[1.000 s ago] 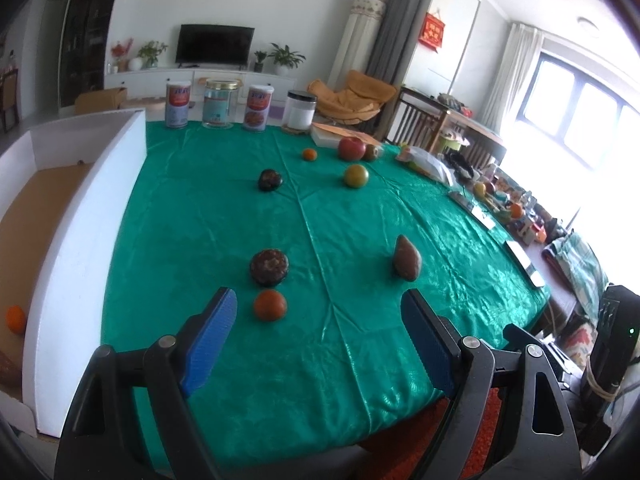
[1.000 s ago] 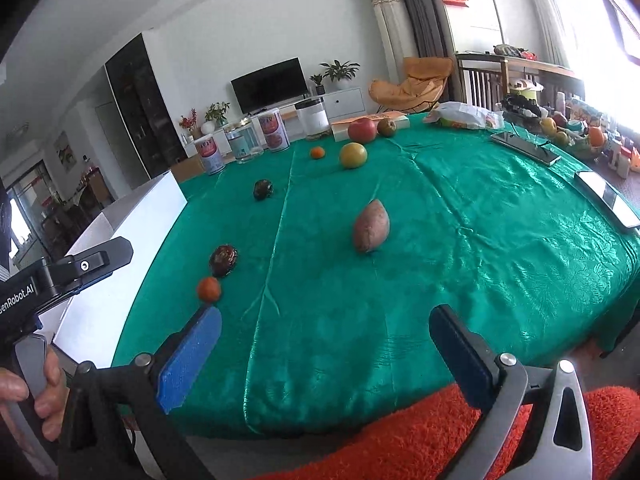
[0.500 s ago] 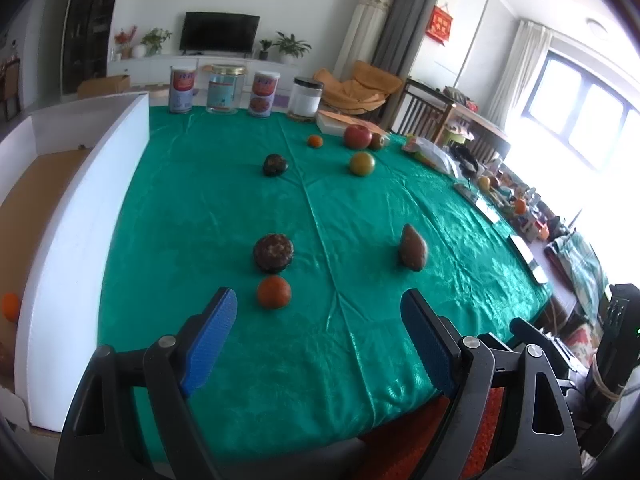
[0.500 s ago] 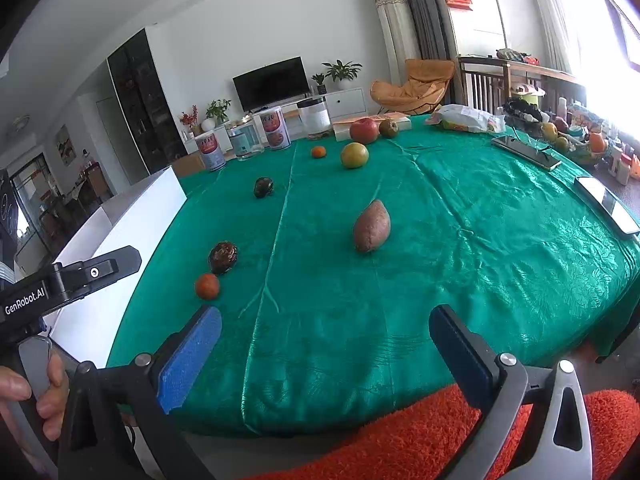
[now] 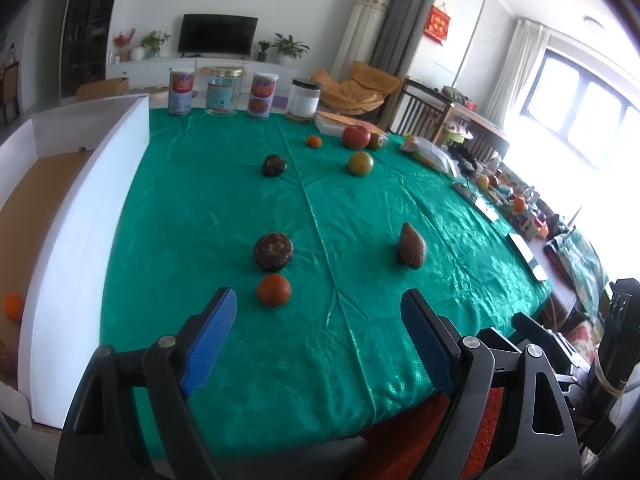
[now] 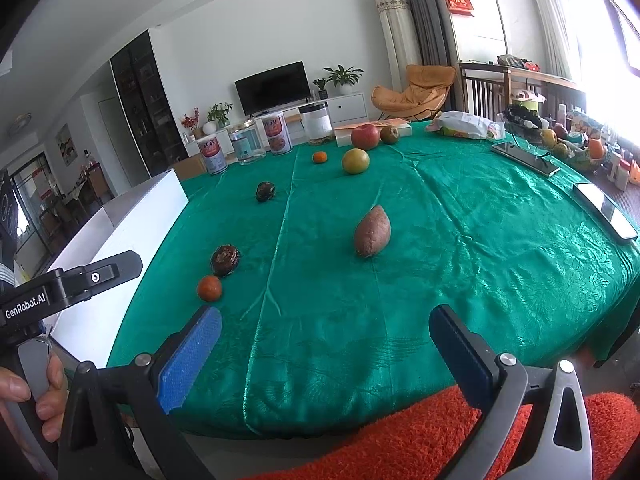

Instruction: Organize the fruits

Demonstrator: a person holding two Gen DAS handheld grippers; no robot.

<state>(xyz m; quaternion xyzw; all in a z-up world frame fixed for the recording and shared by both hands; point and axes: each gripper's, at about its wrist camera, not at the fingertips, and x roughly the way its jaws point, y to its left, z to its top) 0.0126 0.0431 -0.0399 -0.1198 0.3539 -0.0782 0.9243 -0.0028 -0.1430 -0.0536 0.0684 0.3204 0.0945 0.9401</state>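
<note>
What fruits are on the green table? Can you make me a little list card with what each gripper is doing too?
nearest fruit: small orange, just in front of dark round fruit
middle: brown sweet potato
far: dark fruit, yellow-green fruit, red apple, tiny orange
box: white box at left, an orange inside
left gripper: open, empty
right gripper: open, empty

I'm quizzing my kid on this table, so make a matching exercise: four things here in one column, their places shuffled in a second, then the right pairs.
1. small orange
2. sweet potato
3. red apple
4. white jar

A. far edge, beside the cans
B. alone, right of the centre crease
C. nearest the left gripper
D. far side, next to a small brown fruit

Pairs: 1-C, 2-B, 3-D, 4-A
</note>
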